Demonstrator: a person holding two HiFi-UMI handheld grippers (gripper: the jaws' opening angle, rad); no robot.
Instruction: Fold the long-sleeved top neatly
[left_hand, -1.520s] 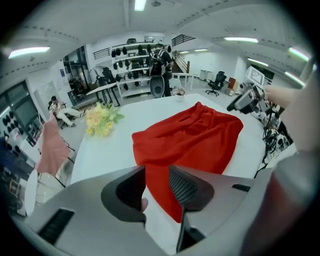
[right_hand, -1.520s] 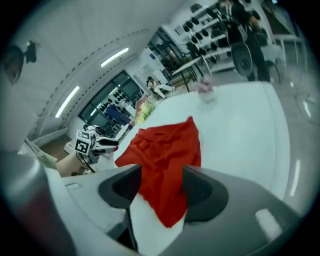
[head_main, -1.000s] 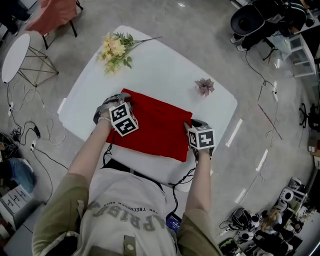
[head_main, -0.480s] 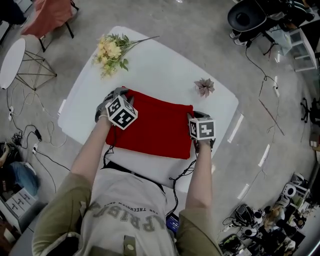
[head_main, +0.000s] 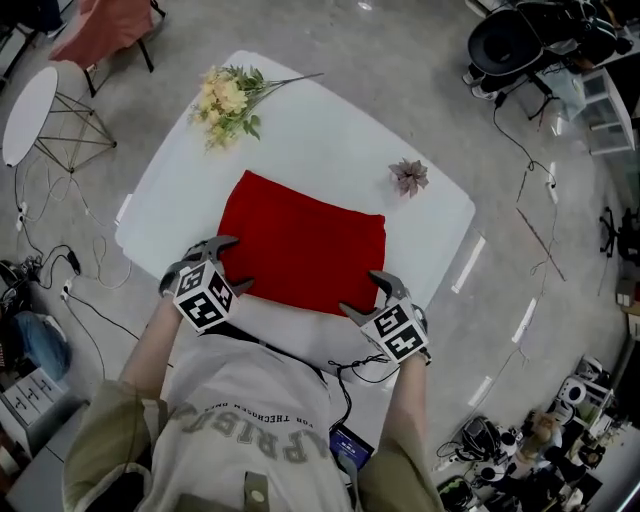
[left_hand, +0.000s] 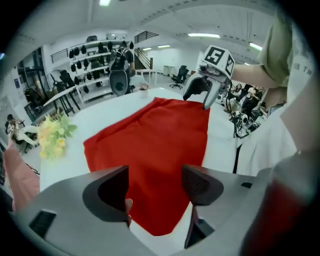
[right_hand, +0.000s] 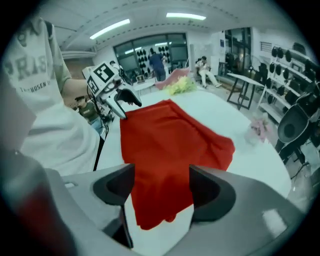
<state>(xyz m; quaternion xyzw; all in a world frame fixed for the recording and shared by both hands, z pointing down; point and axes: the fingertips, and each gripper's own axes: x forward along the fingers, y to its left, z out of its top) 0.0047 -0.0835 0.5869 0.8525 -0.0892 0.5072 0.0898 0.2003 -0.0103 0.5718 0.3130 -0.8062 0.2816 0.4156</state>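
The red long-sleeved top (head_main: 300, 245) lies flat as a folded rectangle on the white table (head_main: 330, 130). My left gripper (head_main: 228, 266) hovers at the top's near left corner and my right gripper (head_main: 366, 297) at its near right corner. Both sets of jaws are opening, with nothing between the pads. In the left gripper view the left gripper (left_hand: 154, 187) looks over the red top (left_hand: 155, 140) toward the right gripper (left_hand: 205, 92). The right gripper view has the right gripper (right_hand: 162, 190) above the red top (right_hand: 170, 140), with the left gripper (right_hand: 120, 100) beyond.
A bunch of yellow flowers (head_main: 228, 100) lies at the table's far left corner, and a small pink flower (head_main: 409, 175) sits near the far right edge. On the floor are a round side table (head_main: 30, 110), cables and office chairs (head_main: 500, 45).
Both grippers have pulled back from the top's far corners to its near edge. Their jaws have opened and let go of the cloth, which now lies flat.
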